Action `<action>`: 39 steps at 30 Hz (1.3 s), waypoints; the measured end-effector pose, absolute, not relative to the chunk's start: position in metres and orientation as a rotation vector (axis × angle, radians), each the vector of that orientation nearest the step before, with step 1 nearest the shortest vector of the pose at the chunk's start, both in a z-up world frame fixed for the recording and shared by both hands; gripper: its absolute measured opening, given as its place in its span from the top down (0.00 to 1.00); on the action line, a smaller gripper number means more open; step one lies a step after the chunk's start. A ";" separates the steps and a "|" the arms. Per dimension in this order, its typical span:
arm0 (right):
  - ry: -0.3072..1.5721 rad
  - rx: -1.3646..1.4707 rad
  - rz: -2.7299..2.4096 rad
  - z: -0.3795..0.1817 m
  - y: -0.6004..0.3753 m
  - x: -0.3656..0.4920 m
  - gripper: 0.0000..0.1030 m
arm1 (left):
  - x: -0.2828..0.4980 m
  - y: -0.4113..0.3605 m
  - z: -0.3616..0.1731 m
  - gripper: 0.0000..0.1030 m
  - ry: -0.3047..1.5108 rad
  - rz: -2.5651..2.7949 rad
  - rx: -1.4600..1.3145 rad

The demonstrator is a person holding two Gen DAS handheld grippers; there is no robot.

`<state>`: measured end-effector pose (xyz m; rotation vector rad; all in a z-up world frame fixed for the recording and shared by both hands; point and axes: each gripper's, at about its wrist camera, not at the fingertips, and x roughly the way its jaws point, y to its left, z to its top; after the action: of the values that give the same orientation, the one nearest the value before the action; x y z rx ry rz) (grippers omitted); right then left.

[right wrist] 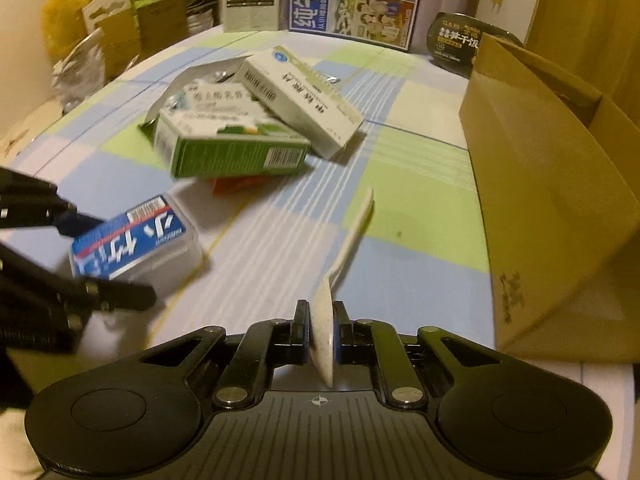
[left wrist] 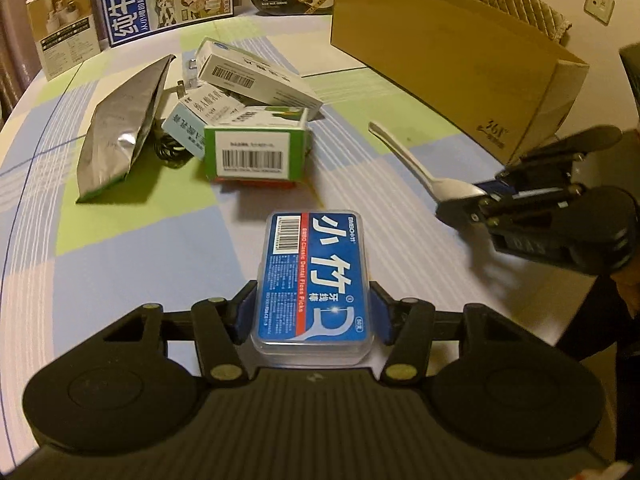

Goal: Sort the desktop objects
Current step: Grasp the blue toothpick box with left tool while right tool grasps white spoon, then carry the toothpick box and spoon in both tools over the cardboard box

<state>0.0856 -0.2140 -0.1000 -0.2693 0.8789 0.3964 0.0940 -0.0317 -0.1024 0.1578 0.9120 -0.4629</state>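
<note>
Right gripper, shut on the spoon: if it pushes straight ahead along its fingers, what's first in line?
Probably bare checked tablecloth, then the green carton in the box pile. The right gripper holds the white plastic spoon, whose handle leads; depth is unclear.

Left claw (left wrist: 311, 312) clamps the floss-pick box (left wrist: 314, 280) above the table (left wrist: 120, 240).
</note>
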 end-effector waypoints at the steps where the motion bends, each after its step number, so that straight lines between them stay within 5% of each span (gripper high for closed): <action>1: 0.876 -0.277 0.397 -0.100 -0.217 0.081 0.93 | 0.091 -0.032 -0.102 0.50 0.915 -0.460 0.149; 39: 0.585 -0.246 0.336 0.012 -0.271 0.042 0.93 | 0.080 -0.099 -0.014 0.50 0.783 -0.434 0.153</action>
<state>0.0423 -0.2715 0.0121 -0.2464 0.5852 0.3361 0.0799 -0.0990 -0.0143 0.1530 0.7827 -0.4339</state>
